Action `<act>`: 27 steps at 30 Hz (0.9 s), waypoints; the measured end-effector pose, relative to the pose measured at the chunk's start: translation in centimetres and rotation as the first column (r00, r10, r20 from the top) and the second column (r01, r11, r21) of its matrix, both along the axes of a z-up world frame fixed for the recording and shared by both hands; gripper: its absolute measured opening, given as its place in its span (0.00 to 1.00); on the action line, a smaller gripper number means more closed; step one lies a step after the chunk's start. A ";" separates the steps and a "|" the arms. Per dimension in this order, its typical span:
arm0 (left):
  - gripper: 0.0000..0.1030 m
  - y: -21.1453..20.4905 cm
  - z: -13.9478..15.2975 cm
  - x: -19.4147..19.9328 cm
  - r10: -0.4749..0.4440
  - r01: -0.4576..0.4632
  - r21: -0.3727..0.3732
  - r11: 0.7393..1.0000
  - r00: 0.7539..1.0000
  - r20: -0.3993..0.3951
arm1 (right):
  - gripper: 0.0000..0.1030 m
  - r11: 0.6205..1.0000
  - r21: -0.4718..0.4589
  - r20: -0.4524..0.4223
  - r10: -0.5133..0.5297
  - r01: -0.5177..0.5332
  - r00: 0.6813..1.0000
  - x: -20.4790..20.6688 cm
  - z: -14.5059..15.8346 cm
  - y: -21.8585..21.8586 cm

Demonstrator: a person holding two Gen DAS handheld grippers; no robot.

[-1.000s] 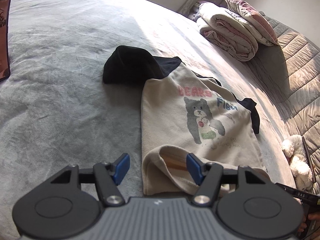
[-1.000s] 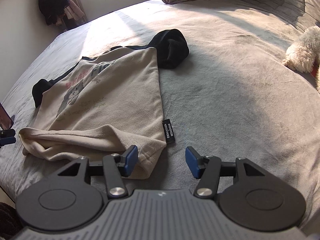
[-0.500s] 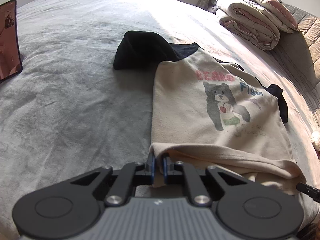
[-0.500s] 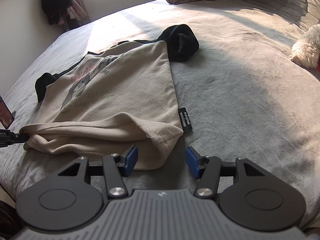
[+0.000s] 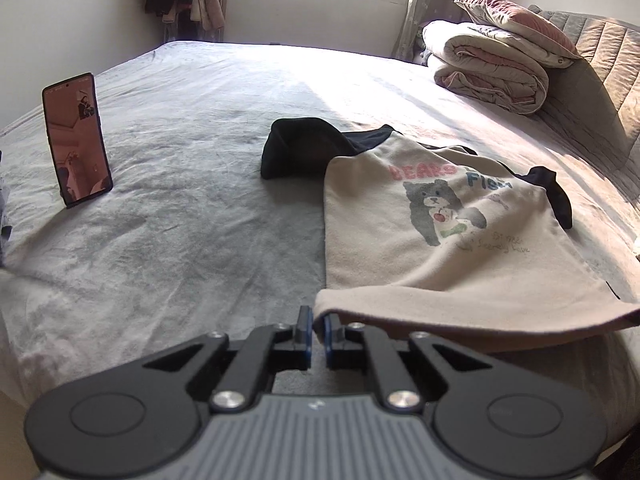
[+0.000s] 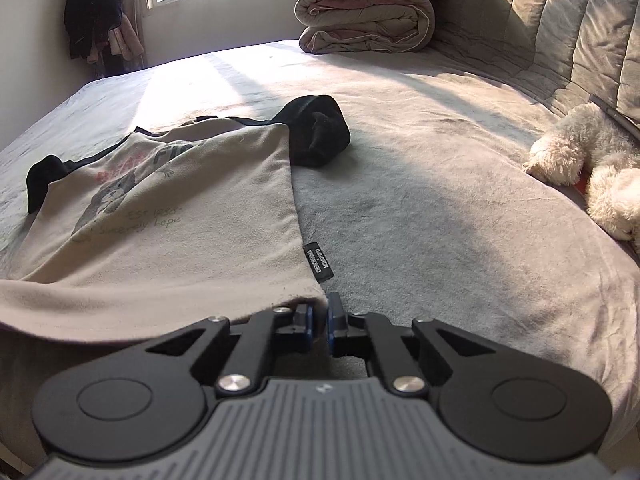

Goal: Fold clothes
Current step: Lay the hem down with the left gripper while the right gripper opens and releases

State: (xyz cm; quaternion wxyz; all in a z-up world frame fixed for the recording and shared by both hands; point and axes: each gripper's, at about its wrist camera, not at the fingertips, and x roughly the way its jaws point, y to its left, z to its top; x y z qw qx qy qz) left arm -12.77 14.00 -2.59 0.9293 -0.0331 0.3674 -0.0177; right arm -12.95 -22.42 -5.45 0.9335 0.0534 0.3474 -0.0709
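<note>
"BEARS", "EST 1980", "Sincerely hope" on beige shirt (image 5: 460,240); side tag (image 6: 319,263) txt unreadable

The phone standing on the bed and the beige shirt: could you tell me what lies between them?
In the left wrist view, only bare grey bedcover lies between the phone and the beige shirt.

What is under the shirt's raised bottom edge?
Only shadowed grey bedcover shows beneath the shirt hem. Further under, the cloth hides everything.
</note>
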 end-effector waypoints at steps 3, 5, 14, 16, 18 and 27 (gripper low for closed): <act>0.05 0.0 0.7 -1.6 -0.005 0.005 0.006 1.000 1.000 0.016 | 0.05 1.000 -0.022 0.006 0.015 -0.015 1.000 -0.6 1.4 0.1; 0.05 -0.3 0.8 -2.7 -0.010 0.010 0.023 1.000 1.000 0.027 | 0.05 0.999 -0.034 0.007 0.024 -0.023 1.000 -1.0 2.2 0.1; 0.05 -1.7 -2.8 -5.9 -0.010 0.011 0.092 0.996 1.000 -0.013 | 0.05 0.997 -0.068 -0.068 0.035 -0.040 0.997 -2.6 0.3 -0.4; 0.05 -1.6 -3.9 -6.2 -0.002 0.005 0.093 0.996 1.000 -0.028 | 0.05 0.997 -0.069 -0.080 0.037 -0.043 0.996 -2.8 -0.2 -0.3; 0.05 -1.5 -4.6 -6.4 -0.003 0.006 0.094 0.996 0.999 -0.035 | 0.05 0.996 -0.078 -0.090 0.041 -0.048 0.995 -2.9 -0.6 -0.1; 0.06 -0.9 -5.3 -6.4 -0.025 0.027 0.041 0.999 0.998 -0.063 | 0.05 0.994 -0.098 -0.142 0.041 -0.055 0.989 -2.8 -1.9 0.7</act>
